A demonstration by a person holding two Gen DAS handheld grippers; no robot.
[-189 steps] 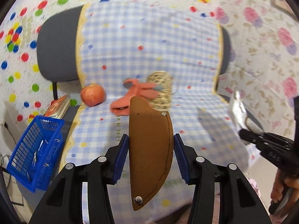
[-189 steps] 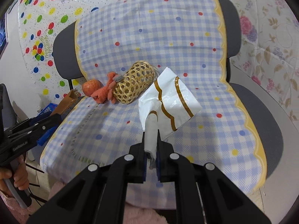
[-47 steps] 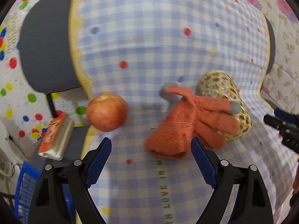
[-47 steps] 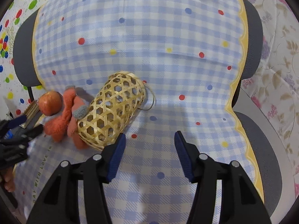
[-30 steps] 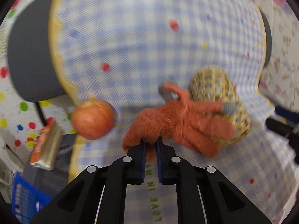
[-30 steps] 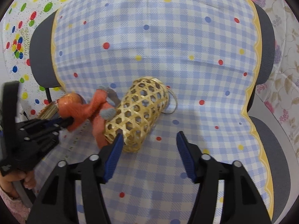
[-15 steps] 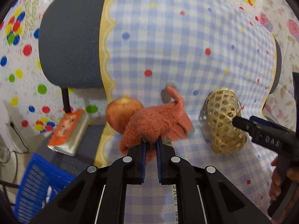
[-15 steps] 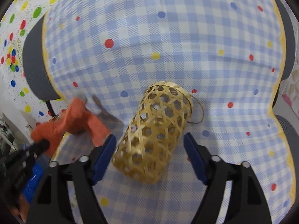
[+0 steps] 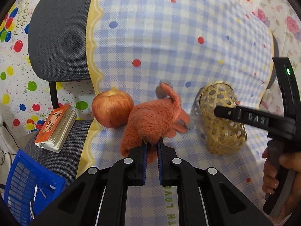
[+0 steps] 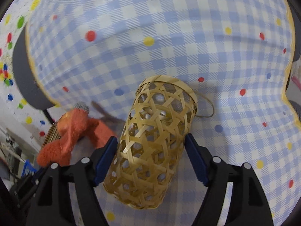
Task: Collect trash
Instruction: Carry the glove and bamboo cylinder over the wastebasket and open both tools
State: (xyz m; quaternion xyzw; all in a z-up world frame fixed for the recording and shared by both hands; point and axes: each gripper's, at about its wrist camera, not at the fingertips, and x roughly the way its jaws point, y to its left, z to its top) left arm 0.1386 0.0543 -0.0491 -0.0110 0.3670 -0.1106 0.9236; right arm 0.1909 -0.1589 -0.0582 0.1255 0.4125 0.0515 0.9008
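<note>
My left gripper [image 9: 151,146] is shut on the cuff of an orange knitted glove [image 9: 156,118] and holds it just off the checked chair seat; the glove also shows in the right wrist view [image 10: 71,131]. A woven bamboo basket [image 10: 150,141] lies on its side on the seat, right of the glove. My right gripper [image 10: 150,156] is open, its blue-padded fingers [image 10: 105,158] on either side of the basket; whether they touch it I cannot tell. The basket [image 9: 222,120] and right gripper also show in the left wrist view.
A red apple [image 9: 112,111] sits on the seat left of the glove. An orange notebook [image 9: 56,126] lies on the chair's bare left edge. A blue plastic crate [image 9: 28,188] stands low at the left. The checked cloth [image 9: 169,37] covers the chair back.
My left gripper shut on the glove and pulled it left, away from the basket. My right gripper moved forward until its open fingers straddle the basket.
</note>
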